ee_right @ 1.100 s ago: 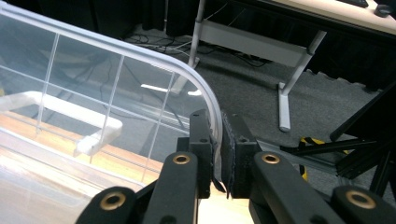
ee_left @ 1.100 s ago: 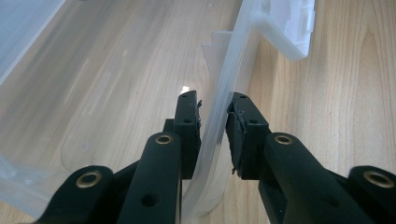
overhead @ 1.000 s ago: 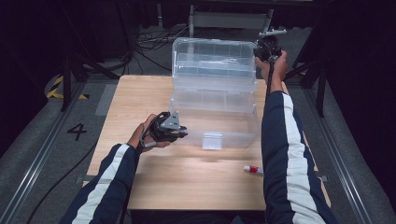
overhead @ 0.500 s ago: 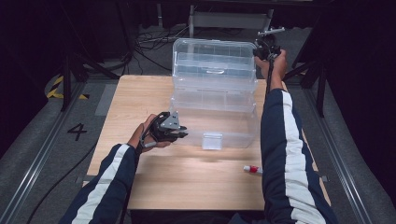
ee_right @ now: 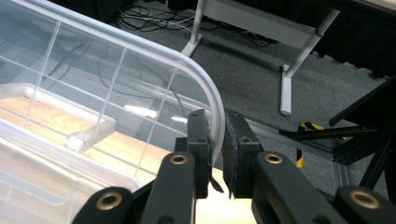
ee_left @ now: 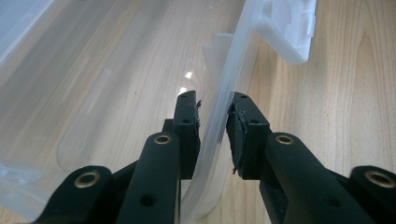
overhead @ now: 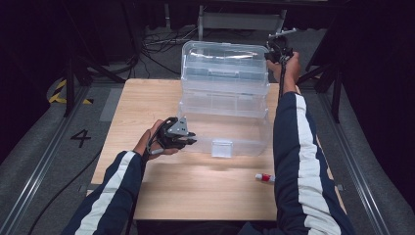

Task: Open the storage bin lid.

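Clear plastic bin (overhead: 225, 105) on a wood table (overhead: 195, 181)
Left gripper (ee_left: 214, 122) pinches its thin front wall; right gripper (ee_right: 217, 140) clamps the raised lid's (ee_right: 140, 79) rounded rim.

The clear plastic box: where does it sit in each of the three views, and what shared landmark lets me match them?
High view: the clear plastic box stands mid-table, lid raised at the far side.
Left gripper view: its front wall runs up the middle, between the left hand-held gripper jaws.
Right gripper view: the lid rim curves across the left and centre, between the right hand-held gripper jaws.
Shared landmark: the wooden table, seen through the plastic.
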Tool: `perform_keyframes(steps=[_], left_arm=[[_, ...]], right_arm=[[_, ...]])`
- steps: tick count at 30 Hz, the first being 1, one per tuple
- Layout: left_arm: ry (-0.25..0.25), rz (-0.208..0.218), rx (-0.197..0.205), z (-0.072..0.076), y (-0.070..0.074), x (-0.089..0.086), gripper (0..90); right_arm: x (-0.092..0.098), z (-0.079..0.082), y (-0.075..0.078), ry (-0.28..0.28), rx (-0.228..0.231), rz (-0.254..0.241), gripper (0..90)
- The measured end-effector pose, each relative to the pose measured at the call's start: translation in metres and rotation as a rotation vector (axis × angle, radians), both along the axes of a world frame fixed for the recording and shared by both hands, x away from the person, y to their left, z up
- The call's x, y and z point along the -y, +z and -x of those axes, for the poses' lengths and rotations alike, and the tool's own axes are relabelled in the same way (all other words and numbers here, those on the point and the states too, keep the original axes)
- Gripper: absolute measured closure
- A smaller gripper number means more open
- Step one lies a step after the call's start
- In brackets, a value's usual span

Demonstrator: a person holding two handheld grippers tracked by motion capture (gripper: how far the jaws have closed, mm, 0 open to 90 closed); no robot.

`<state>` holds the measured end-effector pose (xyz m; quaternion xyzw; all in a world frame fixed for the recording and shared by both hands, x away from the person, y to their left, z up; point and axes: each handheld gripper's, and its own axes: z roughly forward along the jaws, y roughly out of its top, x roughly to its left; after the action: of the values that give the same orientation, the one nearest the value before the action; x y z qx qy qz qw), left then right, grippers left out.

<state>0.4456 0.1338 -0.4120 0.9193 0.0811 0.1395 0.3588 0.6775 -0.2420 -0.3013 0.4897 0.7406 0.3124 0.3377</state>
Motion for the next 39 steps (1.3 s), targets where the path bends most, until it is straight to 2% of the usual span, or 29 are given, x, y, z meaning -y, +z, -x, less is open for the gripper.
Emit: perform_keyframes(steps=[15, 20, 21, 23, 27, 33, 38, 39], left_arm=[[-0.012, 0.018, -0.013, -0.002, -0.001, -0.001, 74.0], [-0.020, 0.019, -0.027, -0.002, -0.002, -0.001, 74.4], [-0.006, 0.023, -0.005, -0.002, -0.002, 0.000, 74.9], [-0.023, 0.021, -0.014, -0.003, -0.002, 0.001, 75.9], [-0.027, 0.032, -0.017, -0.004, -0.003, 0.001, 76.9], [-0.025, 0.033, -0.017, -0.004, -0.004, 0.000, 76.6], [-0.021, 0.034, -0.020, -0.003, -0.004, 0.000, 76.2], [-0.021, 0.036, -0.018, -0.004, -0.004, 0.000, 76.2]], right_arm=[[0.003, -0.003, -0.005, -0.019, -0.029, 0.006, 80.3], [0.005, -0.002, -0.004, -0.020, -0.025, 0.001, 84.1], [0.006, -0.001, -0.003, -0.020, -0.021, -0.004, 84.2], [0.007, -0.001, -0.002, -0.027, -0.028, 0.015, 84.1], [0.009, 0.001, -0.003, -0.031, -0.031, 0.005, 82.1], [0.010, 0.006, -0.003, -0.014, -0.025, 0.005, 79.7], [0.011, 0.016, -0.003, 0.011, -0.016, -0.002, 78.6], [0.011, 0.022, -0.002, 0.029, -0.011, -0.004, 78.1]])
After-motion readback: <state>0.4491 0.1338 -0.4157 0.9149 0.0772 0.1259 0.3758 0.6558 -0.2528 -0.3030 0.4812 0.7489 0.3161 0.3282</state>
